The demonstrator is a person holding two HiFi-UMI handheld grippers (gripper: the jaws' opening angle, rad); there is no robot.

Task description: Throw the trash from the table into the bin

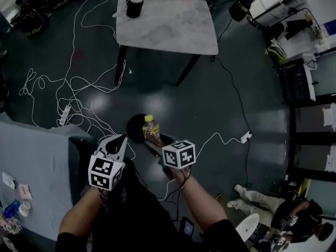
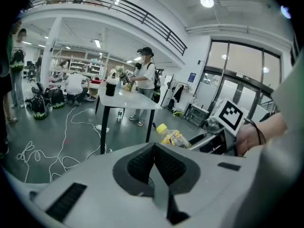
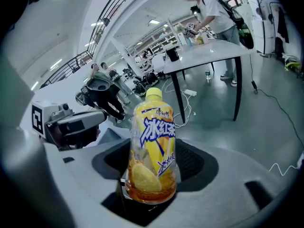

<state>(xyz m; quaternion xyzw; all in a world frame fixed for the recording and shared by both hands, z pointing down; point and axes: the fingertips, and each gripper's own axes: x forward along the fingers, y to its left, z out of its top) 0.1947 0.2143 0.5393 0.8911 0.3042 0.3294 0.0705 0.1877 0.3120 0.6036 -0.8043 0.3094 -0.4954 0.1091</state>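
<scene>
My right gripper [image 1: 158, 140] is shut on a yellow iced-tea bottle [image 1: 151, 129] with a yellow cap. The bottle [image 3: 153, 148] stands upright between that gripper's dark pads [image 3: 192, 161] and holds a little amber liquid at the bottom. Just left of the bottle, on the floor, sits a dark round thing [image 1: 136, 128], seemingly the bin with a black bag [image 3: 101, 93]. My left gripper [image 1: 117, 143] hangs beside the right one, its pads [image 2: 137, 163] pressed together with nothing between them. From the left gripper view the bottle [image 2: 172, 137] shows ahead to the right.
White cables [image 1: 79, 83] and a power strip [image 1: 64, 115] trail across the dark floor. A marble-topped table [image 1: 173, 28] with a black cup [image 1: 135, 5] stands farther off. A grey table [image 1: 31, 161] is at my left. A person [image 2: 145, 82] stands by the marble table; others sit at lower right [image 1: 278, 214].
</scene>
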